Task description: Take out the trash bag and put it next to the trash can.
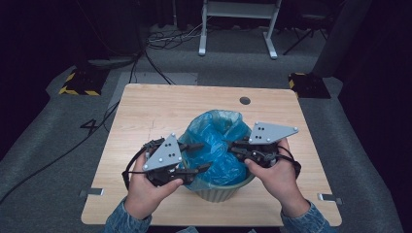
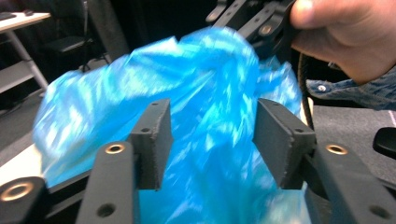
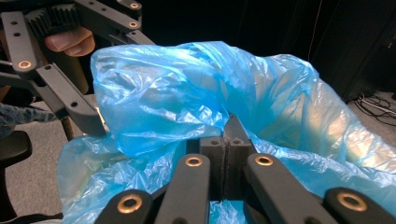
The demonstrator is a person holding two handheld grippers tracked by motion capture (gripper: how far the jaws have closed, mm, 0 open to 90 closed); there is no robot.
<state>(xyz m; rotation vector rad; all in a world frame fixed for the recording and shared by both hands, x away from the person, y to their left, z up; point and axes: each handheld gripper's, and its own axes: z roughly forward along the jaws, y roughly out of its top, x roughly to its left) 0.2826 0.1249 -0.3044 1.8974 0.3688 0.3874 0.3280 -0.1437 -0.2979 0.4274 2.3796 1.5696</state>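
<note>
A blue plastic bag (image 1: 214, 138) lines a pale green bin (image 1: 221, 193) at the table's near middle, its top bunched up above the rim. My left gripper (image 1: 203, 156) is at the bag's left side. Its jaws stand open, with the blurred blue film (image 2: 210, 107) bulging between the pads (image 2: 156, 140) without being pressed. My right gripper (image 1: 230, 144) is at the bag's right side. Its jaws are shut (image 3: 229, 133), with a fold of the bag (image 3: 187, 102) pinched at their tips. The left gripper's fingers (image 3: 70, 100) show beyond the bag in the right gripper view.
The bin stands on a light wooden table (image 1: 145, 111) with a round cable hole (image 1: 245, 100) at the back. Bare tabletop lies to the left, right and behind the bin. Cables (image 1: 160, 41) and a white desk frame (image 1: 238, 29) are on the grey floor beyond.
</note>
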